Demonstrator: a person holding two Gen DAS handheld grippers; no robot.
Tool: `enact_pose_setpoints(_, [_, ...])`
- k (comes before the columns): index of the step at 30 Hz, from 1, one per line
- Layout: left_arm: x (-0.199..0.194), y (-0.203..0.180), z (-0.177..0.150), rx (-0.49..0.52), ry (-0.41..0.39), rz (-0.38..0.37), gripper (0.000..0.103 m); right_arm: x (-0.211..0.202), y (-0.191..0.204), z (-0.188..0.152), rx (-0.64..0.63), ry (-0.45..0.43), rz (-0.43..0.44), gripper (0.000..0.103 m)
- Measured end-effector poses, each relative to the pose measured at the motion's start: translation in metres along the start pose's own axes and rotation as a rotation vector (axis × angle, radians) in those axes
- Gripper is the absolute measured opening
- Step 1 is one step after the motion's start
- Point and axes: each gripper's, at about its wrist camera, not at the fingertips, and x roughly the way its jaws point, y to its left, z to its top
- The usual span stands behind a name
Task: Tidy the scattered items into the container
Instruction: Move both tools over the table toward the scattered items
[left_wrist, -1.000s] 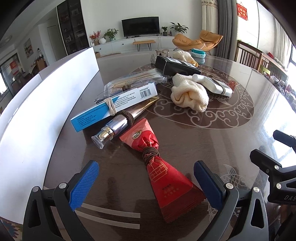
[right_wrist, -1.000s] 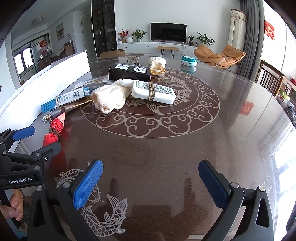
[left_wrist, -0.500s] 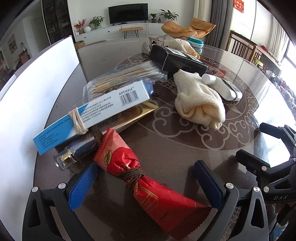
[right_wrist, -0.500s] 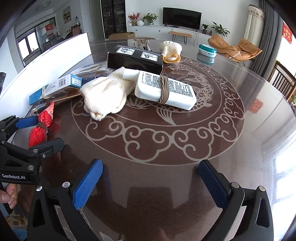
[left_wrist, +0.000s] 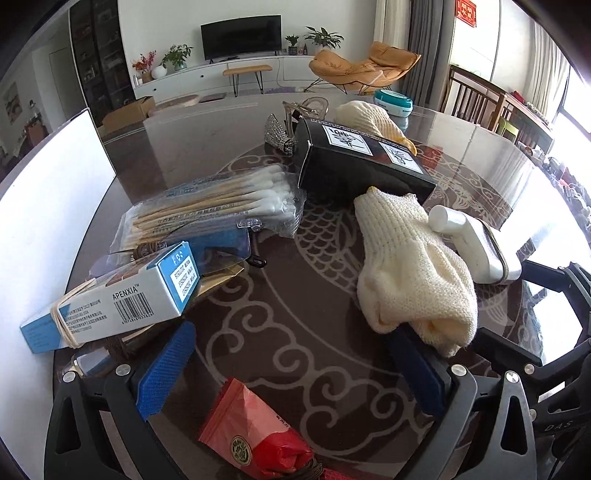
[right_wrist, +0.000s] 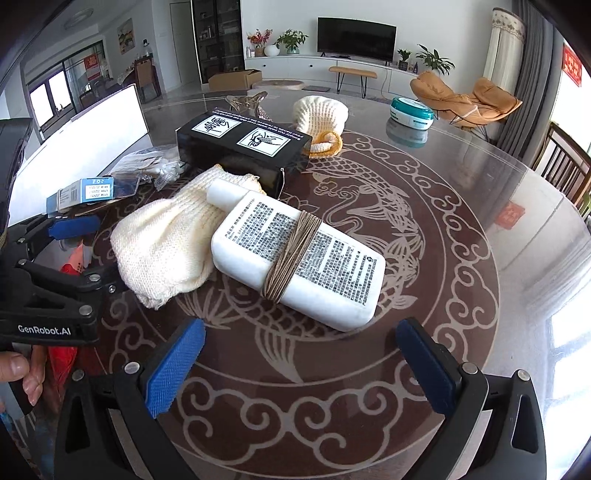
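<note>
The white bottle (right_wrist: 299, 258) lies flat on the glossy table (right_wrist: 461, 258), its neck resting on the cream knitted glove (right_wrist: 162, 247), directly ahead of the right gripper (right_wrist: 299, 365), whose blue pads are spread wide and hold nothing. It looks like rigid, smooth plastic, probably light to moderate in weight; the cord (right_wrist: 291, 254) wound round its middle should give the pads a less slippery place to pinch across the narrow sides. The glove is soft and will squash, so it can be taken anywhere along its bulk. The left gripper (left_wrist: 295, 369) is likewise spread and empty, with a red packet (left_wrist: 258, 439) under it and a blue and white box (left_wrist: 122, 299) printed "APENXIA" beside its left pad. Behind lie a bag of cotton swabs (left_wrist: 221, 206) and a black box (left_wrist: 358, 162) with hand-washing pictograms. The bottle's back label is dense print, too small to read; "GenRobot.AI" shows on the left gripper's body.
</note>
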Motion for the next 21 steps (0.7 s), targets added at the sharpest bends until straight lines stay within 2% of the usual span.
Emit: enact_pose_setpoints(21, [-0.0035,0.0053,0.0012,-0.005,0.001,0.001,0.103,-0.0001,0.0002,-0.0004,0.0,-0.001,0.0,0.103])
